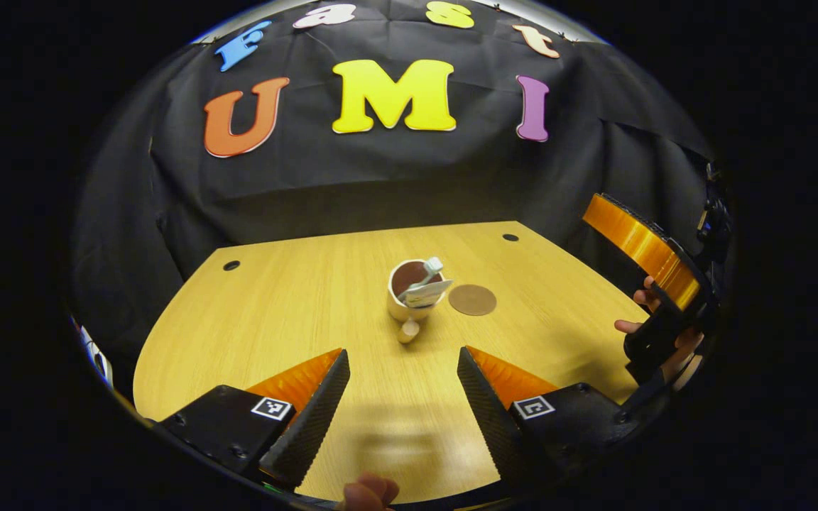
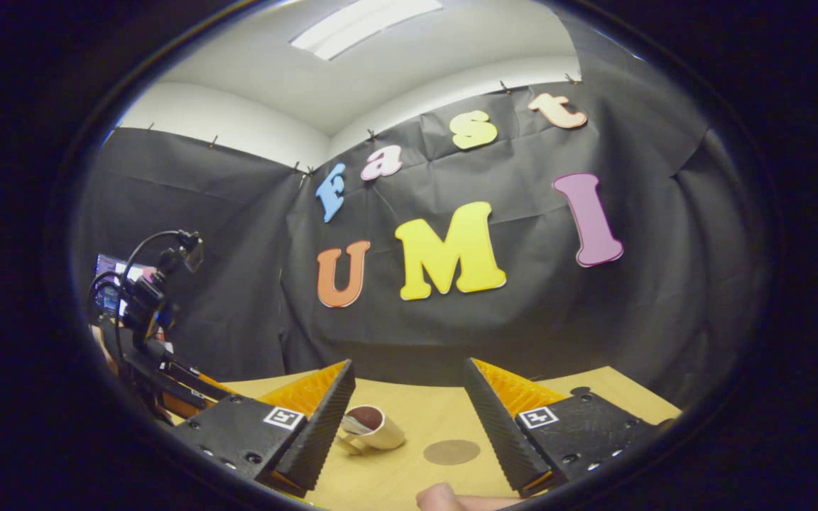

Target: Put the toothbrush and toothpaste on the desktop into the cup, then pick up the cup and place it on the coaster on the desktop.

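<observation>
Fingers of the left gripper (image 1: 403, 397) are standing spread wide apart, gripping nothing and touching nothing, with bare wooden desktop (image 1: 260, 319) showing in the gap between them. Ahead of that gap, well beyond the fingertips, the cup (image 1: 409, 292) is sitting upright on the desktop, its handle pointing back toward the fingers. The toothbrush (image 1: 427, 273) and the toothpaste tube (image 1: 427, 293) are leaning inside the cup, poking out over its rim. Just to the right of the cup, apart from it, the round brown coaster (image 1: 472, 299) is lying flat. Farther right, a hand (image 1: 664, 333) is holding the other gripper.

In the right gripper view, the right gripper (image 2: 409, 419) is likewise hanging with its fingers spread wide and nothing between them. The cup (image 2: 373, 428) is showing just beside the left finger, partly hidden by it, and the coaster (image 2: 451, 452) is lying in the gap nearer the right finger.
</observation>
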